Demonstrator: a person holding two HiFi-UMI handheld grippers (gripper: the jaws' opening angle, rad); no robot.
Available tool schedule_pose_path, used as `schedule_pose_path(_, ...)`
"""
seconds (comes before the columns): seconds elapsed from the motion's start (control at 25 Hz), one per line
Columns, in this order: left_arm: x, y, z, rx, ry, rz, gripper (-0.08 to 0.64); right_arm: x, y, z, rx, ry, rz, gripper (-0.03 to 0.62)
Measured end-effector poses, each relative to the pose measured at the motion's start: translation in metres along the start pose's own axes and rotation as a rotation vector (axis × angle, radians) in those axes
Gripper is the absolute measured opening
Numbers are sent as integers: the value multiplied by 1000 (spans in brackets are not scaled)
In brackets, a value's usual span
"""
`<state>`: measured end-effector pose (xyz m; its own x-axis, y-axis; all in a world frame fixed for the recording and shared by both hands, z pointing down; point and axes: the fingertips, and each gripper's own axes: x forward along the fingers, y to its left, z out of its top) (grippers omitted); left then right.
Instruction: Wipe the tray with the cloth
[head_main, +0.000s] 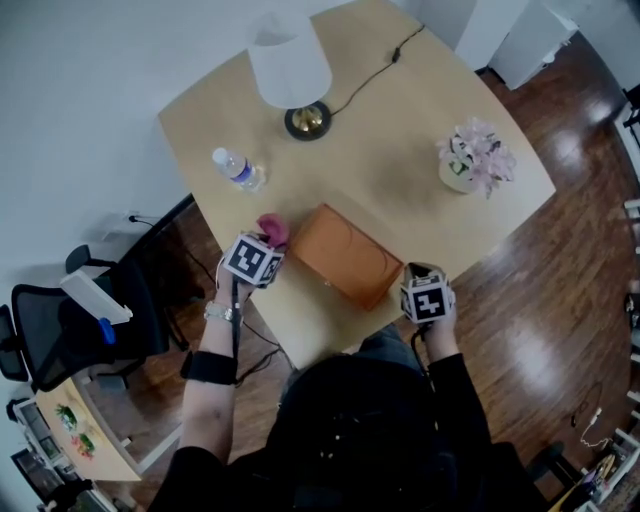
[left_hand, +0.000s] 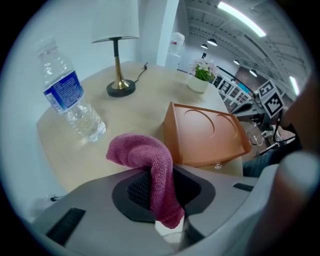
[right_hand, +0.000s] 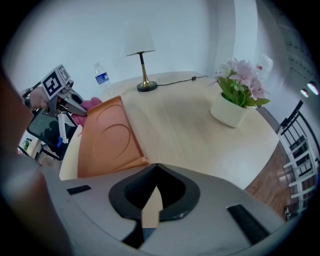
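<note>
I wear a black top (head_main: 350, 430) with a sleeve (head_main: 455, 385) down to my right wrist. My left forearm bears a black band (head_main: 209, 367), a silvery wristband (head_main: 219, 312) and a thin black cable (head_main: 236, 335). My left gripper (left_hand: 160, 200) and right gripper (right_hand: 150, 205) are grey shells with black pads (left_hand: 137, 190), each topped by a white cube (head_main: 252, 259) of black square markers.

I note a pale wooden table (head_main: 400, 200) bearing a white-shaded lamp (head_main: 295, 85), its black cord (head_main: 370, 72) running to the far edge, a clear water bottle (head_main: 236, 168) and potted pink flowers (head_main: 472, 158). A black office chair (head_main: 60, 330) stands alongside.
</note>
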<state>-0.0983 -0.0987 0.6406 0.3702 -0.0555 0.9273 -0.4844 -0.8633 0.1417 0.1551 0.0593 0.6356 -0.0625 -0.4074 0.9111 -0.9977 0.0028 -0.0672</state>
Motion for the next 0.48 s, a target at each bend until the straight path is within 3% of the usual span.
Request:
schedule_pose_path(0.24, 0, -30, -23, -121, -17, -24, 90, 5, -10, 8, -81, -9, -11, 6)
schedule_pose_path(0.48, 11, -57, -31, -247, -57, -28, 89, 12, -11, 17, -135, -19, 55, 6)
